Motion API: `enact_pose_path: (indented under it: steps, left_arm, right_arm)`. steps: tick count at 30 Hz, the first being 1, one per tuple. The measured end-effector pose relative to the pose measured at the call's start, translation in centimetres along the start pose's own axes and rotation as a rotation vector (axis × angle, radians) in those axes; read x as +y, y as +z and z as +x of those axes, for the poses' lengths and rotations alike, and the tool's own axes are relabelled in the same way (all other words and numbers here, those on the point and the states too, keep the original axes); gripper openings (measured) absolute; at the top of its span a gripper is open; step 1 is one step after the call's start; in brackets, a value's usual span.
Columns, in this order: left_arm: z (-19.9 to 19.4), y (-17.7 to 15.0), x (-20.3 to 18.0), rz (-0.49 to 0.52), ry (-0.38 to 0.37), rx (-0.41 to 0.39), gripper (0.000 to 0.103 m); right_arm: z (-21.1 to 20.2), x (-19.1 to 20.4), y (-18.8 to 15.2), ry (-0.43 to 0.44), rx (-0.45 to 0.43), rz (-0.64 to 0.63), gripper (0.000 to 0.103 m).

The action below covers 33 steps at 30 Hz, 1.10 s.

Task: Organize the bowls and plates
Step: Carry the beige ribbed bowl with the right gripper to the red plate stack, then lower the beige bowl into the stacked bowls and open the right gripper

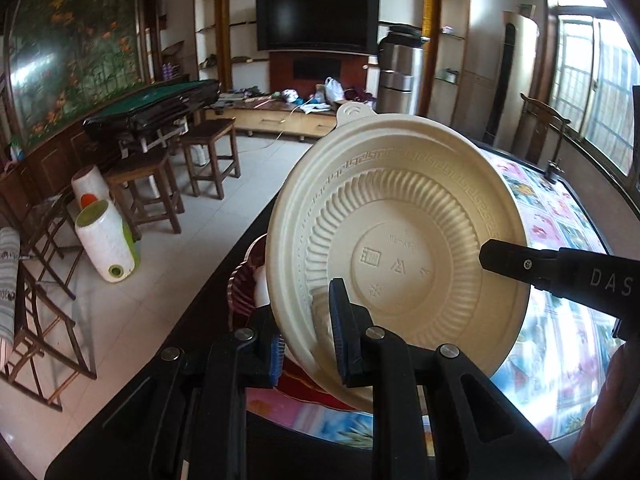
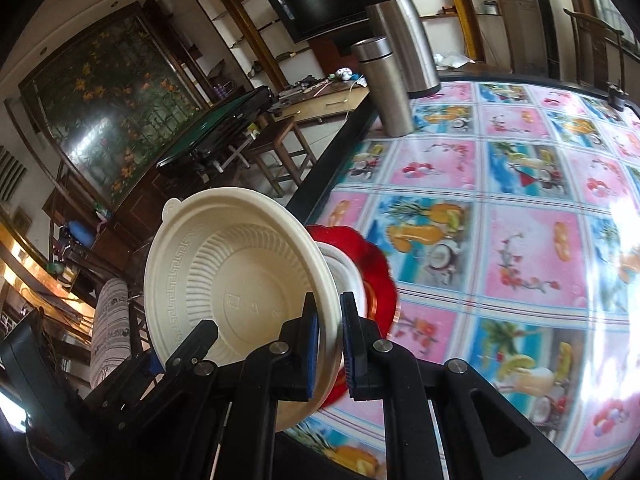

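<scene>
Left wrist view: cream bowl [image 1: 396, 248] fills the centre of frame, tilted up on edge w/ its inside facing the lens, clear of the desk [image 1: 560, 216]. Left gripper [image 1: 308, 340] has its jaws closed on the bowl's lower rim, one pad inside and one outside. Right gripper [image 1: 504, 260] comes in from the right edge and meets the far rim.

Right wrist view: right gripper [image 2: 329, 344] jaws nearly closed, pinching the bowl [image 2: 236, 276] rim at lower centre. So both grippers hold the same bowl. Just behind it, centre frame, sits a red plate [image 2: 376, 264] w/ a white bowl [image 2: 344, 268] on it. Two steel flasks [image 2: 400, 40] stand at upper centre, well apart.

Progress, my read: stacking partly done — white bowl already on red plate; cream bowl not yet set down. Probably it goes onto that stack. Can't tell if other dishes remain out of frame.
</scene>
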<state>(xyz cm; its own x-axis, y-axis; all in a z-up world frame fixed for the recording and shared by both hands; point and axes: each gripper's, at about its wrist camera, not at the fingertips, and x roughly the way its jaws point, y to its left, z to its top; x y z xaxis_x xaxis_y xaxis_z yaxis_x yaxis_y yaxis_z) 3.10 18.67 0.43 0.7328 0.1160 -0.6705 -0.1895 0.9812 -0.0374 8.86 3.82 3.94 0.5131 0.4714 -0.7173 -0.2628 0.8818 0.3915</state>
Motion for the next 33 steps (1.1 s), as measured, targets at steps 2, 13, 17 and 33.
enact_pose_path:
  steps: [2, 13, 17, 33]
  left_arm:
    - [0.9, 0.1, 0.8, -0.019, 0.002, 0.017, 0.018]
    - [3.4, -0.3, 2.5, -0.058, 0.006, 0.08, 0.018]
    - [2.8, -0.3, 2.6, -0.062, 0.007, 0.069, 0.018]
    - [-2.6, -1.1, 1.9, -0.034, 0.078, -0.106, 0.075]
  right_arm:
    - [1.0, 0.5, 0.1, -0.013, 0.003, -0.012, 0.011]
    - [5.4, -0.5, -0.1, -0.068, 0.036, 0.004, 0.01]
    - [5.8, -0.4, -0.3, -0.078, 0.051, -0.013, 0.01]
    - [0.0, -4.6, -2.3, 0.065, -0.06, -0.004, 0.037]
